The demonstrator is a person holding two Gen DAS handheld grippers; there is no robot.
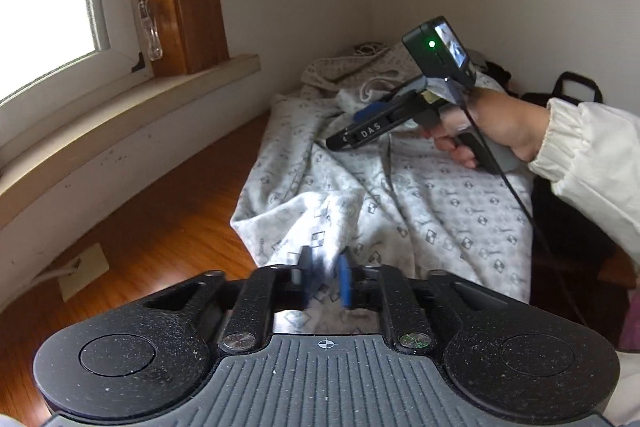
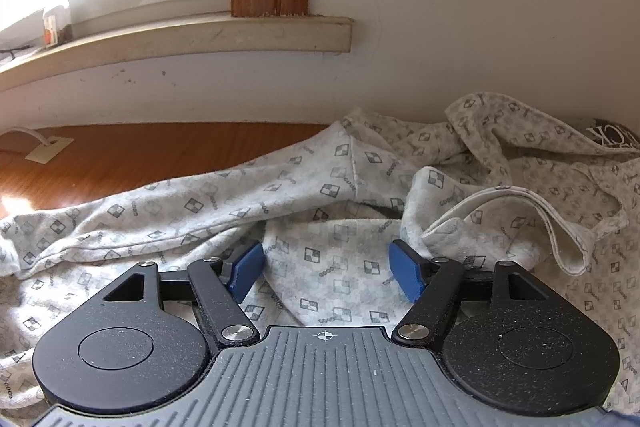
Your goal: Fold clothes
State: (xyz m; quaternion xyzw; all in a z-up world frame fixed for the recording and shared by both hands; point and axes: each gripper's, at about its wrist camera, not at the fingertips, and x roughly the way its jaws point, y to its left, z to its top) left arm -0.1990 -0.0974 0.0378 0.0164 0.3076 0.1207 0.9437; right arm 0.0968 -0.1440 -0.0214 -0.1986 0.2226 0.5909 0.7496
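A pale grey garment (image 1: 420, 187) printed with small checkered squares lies crumpled on the wooden floor, stretching toward the room's corner. My left gripper (image 1: 325, 269) has its blue pads close together on a raised, blurred fold of that cloth at the garment's near edge. A hand in a white sleeve holds my right gripper (image 1: 340, 141) above the far half of the garment. In the right wrist view the right gripper (image 2: 326, 271) stands open over the garment (image 2: 320, 195), its blue pads wide apart with flat cloth beneath and nothing gripped. A folded cuff or hem (image 2: 560, 227) lies just to its right.
A window sill (image 1: 120, 115) and white wall run along the left, with a floor outlet plate (image 1: 82, 271) below. Bare wooden floor (image 1: 172, 227) lies left of the garment. A dark bag (image 1: 576, 91) and dark items sit at the right, and a black cable (image 1: 520, 203) hangs from the right gripper.
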